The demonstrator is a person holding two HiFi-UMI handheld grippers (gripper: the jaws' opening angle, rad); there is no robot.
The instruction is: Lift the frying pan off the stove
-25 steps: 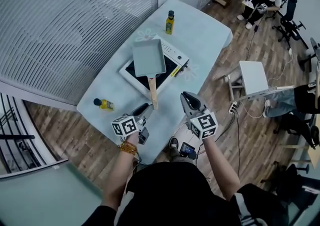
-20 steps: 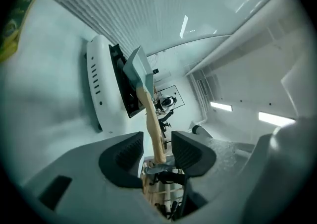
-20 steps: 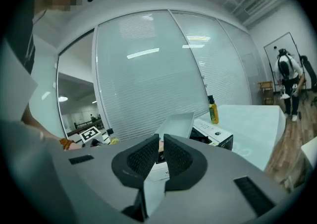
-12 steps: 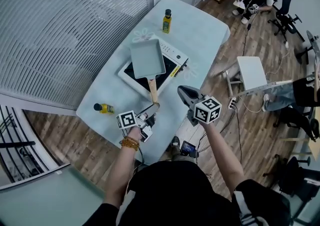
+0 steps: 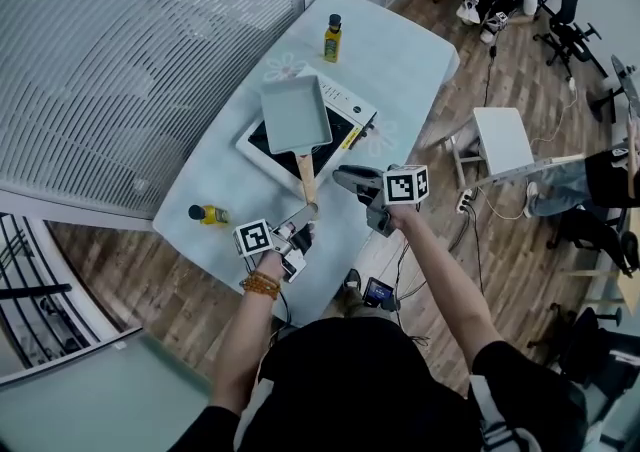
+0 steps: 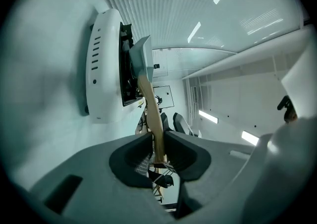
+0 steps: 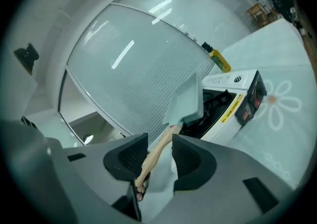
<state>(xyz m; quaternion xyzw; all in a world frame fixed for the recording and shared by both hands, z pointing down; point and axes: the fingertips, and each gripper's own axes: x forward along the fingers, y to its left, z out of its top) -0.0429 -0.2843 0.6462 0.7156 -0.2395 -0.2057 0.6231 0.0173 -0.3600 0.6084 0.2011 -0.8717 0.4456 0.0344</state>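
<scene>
On the far left of the table, a small yellow bottle is standing well apart from everything I am working on. Next to the right, my left claw is pointing up the table at the frying pan. The left gripper view shows that claw gripping the end of the pan's wooden handle. Its jaws have just been closing, and both pads are now pressing on the wood with only a narrow gap between them.

The pan itself is sitting on the white stove, its handle sticking out past the stove's near edge towards me. Beyond the stove, a yellow oil bottle is standing on the far part of the table.

To the right of the handle, my right claw is reaching in from the side, its tips just beside the wood. Its jaws have just been opening and are now standing wide. In the right gripper view the handle is showing in the gap of this claw, touching neither pad, with the pan and stove ahead.
</scene>
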